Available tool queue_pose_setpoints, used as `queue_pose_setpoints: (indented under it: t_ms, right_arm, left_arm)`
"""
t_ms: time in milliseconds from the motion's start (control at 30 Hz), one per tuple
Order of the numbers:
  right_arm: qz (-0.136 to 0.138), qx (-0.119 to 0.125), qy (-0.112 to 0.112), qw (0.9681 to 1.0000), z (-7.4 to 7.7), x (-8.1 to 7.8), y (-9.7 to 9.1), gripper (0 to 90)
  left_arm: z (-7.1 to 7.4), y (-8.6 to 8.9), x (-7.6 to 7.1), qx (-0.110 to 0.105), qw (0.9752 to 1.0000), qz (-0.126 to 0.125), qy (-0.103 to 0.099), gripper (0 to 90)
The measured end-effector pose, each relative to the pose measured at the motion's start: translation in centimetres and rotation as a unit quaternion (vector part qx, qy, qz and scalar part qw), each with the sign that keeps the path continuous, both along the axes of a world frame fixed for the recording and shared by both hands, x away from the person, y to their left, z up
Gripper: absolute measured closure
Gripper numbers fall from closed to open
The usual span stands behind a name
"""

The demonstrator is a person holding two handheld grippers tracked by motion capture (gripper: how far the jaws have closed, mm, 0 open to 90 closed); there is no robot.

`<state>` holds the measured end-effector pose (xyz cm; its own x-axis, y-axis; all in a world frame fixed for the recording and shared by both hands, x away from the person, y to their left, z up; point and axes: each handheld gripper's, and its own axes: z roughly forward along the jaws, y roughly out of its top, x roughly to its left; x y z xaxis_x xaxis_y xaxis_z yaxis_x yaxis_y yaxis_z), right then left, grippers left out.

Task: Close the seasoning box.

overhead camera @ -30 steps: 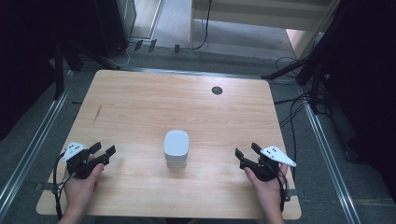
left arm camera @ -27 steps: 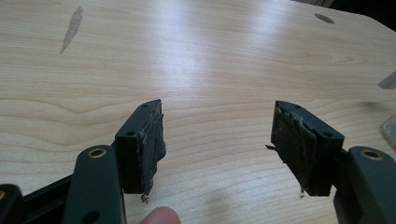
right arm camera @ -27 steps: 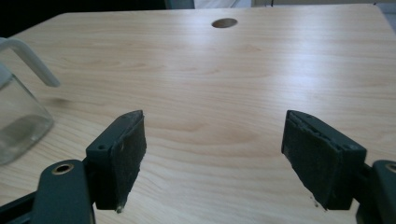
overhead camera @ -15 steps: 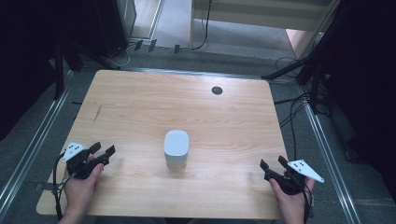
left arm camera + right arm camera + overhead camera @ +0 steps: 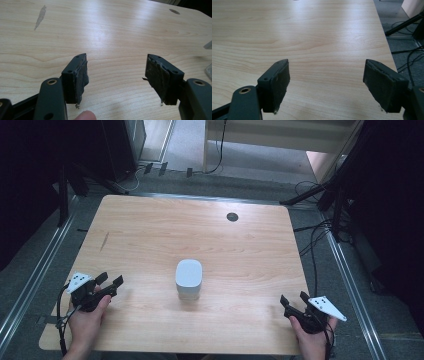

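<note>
**Two open grippers, one white box between them**

A white box (image 5: pixel 189 279) is standing mid-table (image 5: pixel 200 235). The left gripper (image 5: pixel 107 284) is hovering near the front left corner, jaws spread, holding nothing. The right gripper (image 5: pixel 294 301) is sitting at the front right corner, jaws likewise gaping wide, well apart from the box.

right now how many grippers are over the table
2. The left gripper sits at the table's near-left corner, the right gripper at its near-right corner; both have jaws open, with the white container standing between them.
</note>
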<state>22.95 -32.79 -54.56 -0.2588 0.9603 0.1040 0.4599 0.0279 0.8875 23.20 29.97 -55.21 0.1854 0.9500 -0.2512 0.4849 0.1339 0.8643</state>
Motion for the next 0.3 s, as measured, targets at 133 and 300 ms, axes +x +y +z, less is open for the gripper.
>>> queue_pose_setpoints:
  t_ms: [133, 300]
  right_arm:
    - [-0.003, -0.009, 0.01, 0.9999, -0.02, 0.16, 0.2, 22.1]
    - [-0.011, -0.001, 0.004, 0.9999, -0.01, 0.08, 0.02, 26.7]
  left_arm:
    - [-0.01, -0.06, 0.05, 0.001, 1.0, 0.0, -0.002, 34.2]
    - [0.05, -0.01, -0.19, 0.01, 0.9997, 0.018, -0.015, 33.8]
